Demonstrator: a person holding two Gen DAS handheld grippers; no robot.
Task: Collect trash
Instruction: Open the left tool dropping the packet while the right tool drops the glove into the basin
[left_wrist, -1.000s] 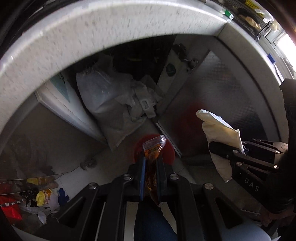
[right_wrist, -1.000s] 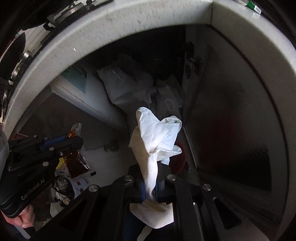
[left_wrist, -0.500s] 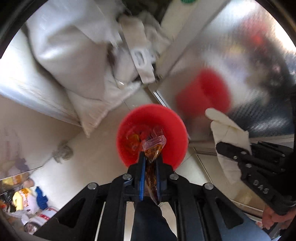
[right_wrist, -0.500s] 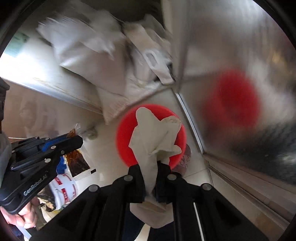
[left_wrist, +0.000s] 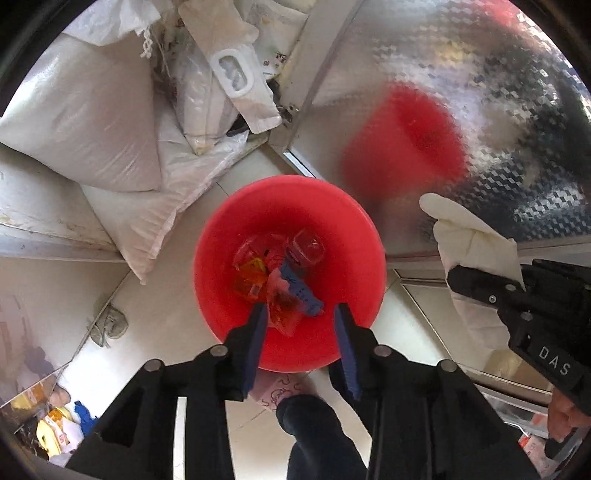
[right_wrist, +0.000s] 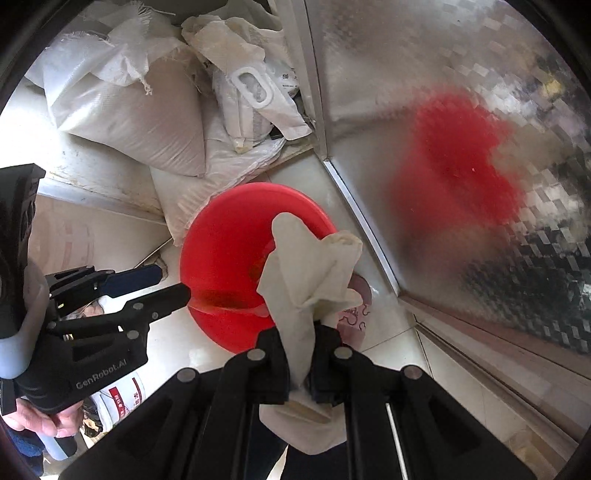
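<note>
Over red bin (left_wrist: 354, 236): left hand-held gripper (left_wrist: 300, 325) jaws just opened, wrapper (left_wrist: 282, 306) loose between them, dropping in. Right hand-held gripper (right_wrist: 300, 334) clamped on white tissue (right_wrist: 310, 273); should centre it over bin, then release.

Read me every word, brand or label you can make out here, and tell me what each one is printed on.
"DAS": on the black right gripper, seen from the left wrist.
"GenRobot.AI": on the black left gripper, seen from the right wrist.
Red print on the white plastic tub: too blurred to read.
Dark characters on the white handled bag: too small.
</note>
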